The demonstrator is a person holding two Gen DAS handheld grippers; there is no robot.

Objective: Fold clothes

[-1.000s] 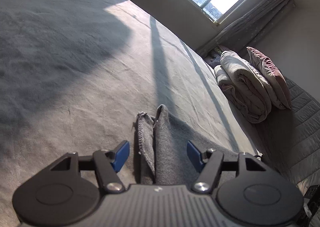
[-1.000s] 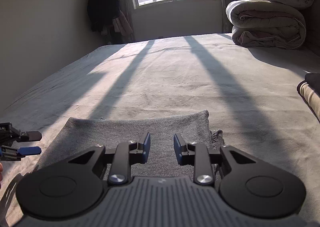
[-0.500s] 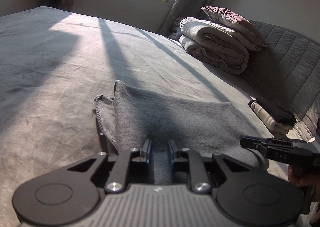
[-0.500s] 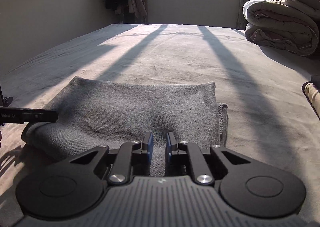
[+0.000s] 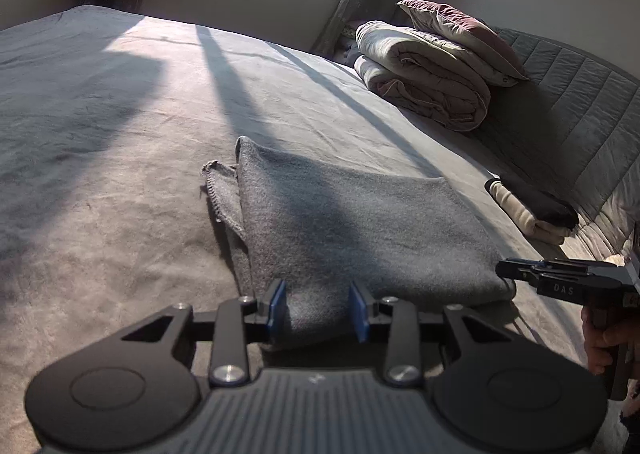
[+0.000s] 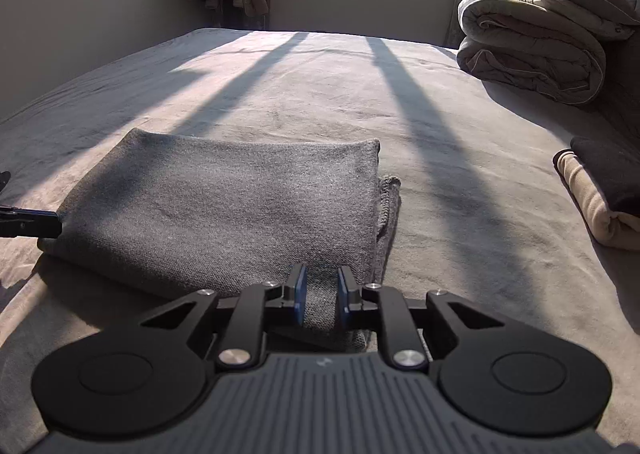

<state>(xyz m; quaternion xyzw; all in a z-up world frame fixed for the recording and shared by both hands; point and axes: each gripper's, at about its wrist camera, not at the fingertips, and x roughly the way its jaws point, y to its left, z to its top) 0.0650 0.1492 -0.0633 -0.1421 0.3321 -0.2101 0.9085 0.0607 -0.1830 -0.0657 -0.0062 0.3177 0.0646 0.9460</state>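
Note:
A grey knitted garment (image 5: 360, 214) lies folded in a rectangle on the bed, with a loose hem sticking out at one side. My left gripper (image 5: 318, 308) is at its near edge. Its jaws are opening, and the fabric lies loosely between the blue pads. My right gripper (image 6: 321, 296) is at the garment's (image 6: 224, 198) near right corner. Its pads still pinch a narrow fold of fabric as the jaws start opening. Each gripper also shows in the other's view: the right gripper (image 5: 505, 270) at the garment's right corner, the left gripper (image 6: 54, 223) at its left edge.
The grey bed sheet (image 6: 340, 86) stretches far ahead with bands of sunlight. Rolled quilts with a pillow on top (image 6: 536, 42) sit at the far right. A small stack of folded beige and black clothes (image 6: 600, 190) lies to the right. A hand (image 5: 604, 338) holds the right gripper.
The left gripper rolled level, closed on the garment's near edge, then spread its jaws again. The right gripper came down to the near edge, closed on the fabric, and has widened slightly.

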